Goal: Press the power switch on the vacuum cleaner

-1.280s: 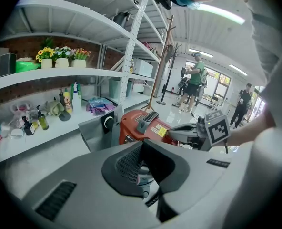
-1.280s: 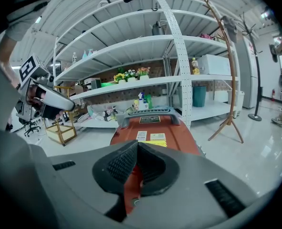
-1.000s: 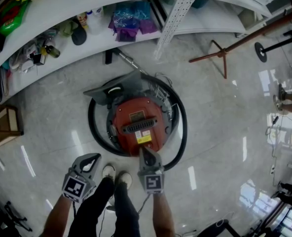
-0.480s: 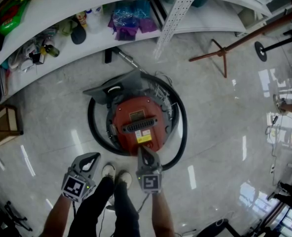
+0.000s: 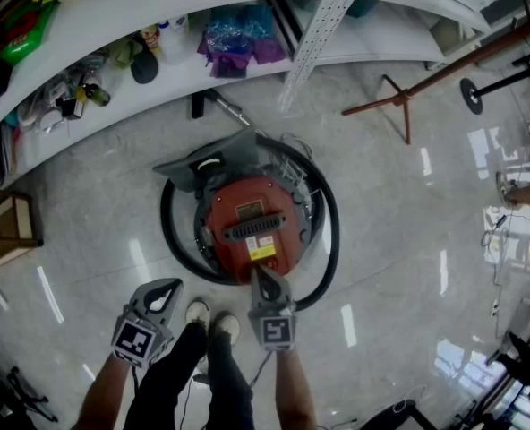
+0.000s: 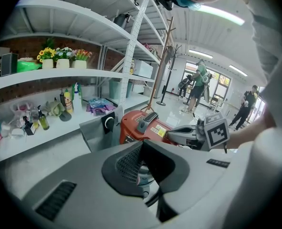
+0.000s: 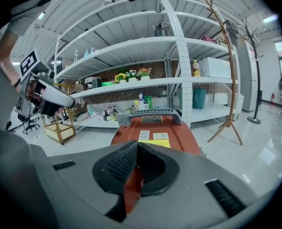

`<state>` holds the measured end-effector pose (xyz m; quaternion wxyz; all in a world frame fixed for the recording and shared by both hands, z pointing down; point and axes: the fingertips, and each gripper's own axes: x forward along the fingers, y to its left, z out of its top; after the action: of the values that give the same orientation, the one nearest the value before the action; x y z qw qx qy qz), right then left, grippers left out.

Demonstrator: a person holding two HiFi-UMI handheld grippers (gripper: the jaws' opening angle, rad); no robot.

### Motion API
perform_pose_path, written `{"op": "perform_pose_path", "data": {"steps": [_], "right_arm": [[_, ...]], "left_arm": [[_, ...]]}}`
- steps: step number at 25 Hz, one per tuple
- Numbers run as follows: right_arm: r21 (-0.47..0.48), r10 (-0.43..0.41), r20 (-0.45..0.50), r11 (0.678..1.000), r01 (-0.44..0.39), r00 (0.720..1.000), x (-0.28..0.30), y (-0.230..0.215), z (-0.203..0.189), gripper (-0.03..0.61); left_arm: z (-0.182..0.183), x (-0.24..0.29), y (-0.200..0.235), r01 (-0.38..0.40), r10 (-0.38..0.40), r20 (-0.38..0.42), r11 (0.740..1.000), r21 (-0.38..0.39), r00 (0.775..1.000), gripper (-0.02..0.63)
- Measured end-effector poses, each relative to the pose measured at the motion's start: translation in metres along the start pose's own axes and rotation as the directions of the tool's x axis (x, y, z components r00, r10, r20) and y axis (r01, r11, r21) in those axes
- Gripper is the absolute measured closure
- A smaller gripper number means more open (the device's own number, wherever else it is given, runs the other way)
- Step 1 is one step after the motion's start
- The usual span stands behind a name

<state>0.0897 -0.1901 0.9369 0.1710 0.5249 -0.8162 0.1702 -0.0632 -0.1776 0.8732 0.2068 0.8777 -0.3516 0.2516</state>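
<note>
Shiny grey floor (image 5: pixel 408 231), looks like a storeroom. Right claw (image 5: pixel 263 276) is clenched shut with nothing in it — its tip sits right at the near edge of the red vacuum cleaner (image 5: pixel 247 213), and I can't tell if it's actually pressing on anything. Left claw (image 5: pixel 168 287) is closed and empty too, off to the left beside the person's shoes (image 5: pixel 196 310). Black hose (image 5: pixel 332 240) loops round the vacuum — white shelves (image 5: pixel 158 79) with bottles stand behind it.

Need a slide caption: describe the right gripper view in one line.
Right gripper, jaws closed, pointing across the red vacuum cleaner toward its grey handle, white shelving behind.
</note>
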Motion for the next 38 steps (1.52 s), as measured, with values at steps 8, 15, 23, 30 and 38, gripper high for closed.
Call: {"op": "perform_pose_path", "data": {"steps": [8,15,23,30,38], "right_arm": [[0.049,0.005,0.08,0.999,-0.009,0.997,-0.005,0.005,0.018,0.568],[0.089,0.014,0.134,0.996,-0.026,0.991,-0.019,0.008,0.03,0.568],[0.094,0.005,0.181,0.995,-0.023,0.984,-0.032,0.012,0.042,0.568],[0.095,-0.008,0.184,0.995,-0.01,0.983,-0.061,0.014,0.064,0.568],[0.109,-0.04,0.213,0.994,0.017,0.976,-0.102,0.019,0.107,0.568]], "left_arm": [[0.005,-0.006,-0.003,-0.011,0.011,0.012,1.0,0.011,1.0,0.606],[0.009,-0.015,-0.008,-0.017,0.016,0.03,1.0,0.023,0.999,0.606],[0.017,-0.026,-0.015,-0.029,0.028,0.047,0.999,0.028,0.998,0.606],[0.04,-0.046,-0.029,-0.031,0.027,0.085,0.999,0.037,0.996,0.606],[0.084,-0.076,-0.046,-0.023,0.013,0.128,0.997,0.074,0.992,0.606]]}}
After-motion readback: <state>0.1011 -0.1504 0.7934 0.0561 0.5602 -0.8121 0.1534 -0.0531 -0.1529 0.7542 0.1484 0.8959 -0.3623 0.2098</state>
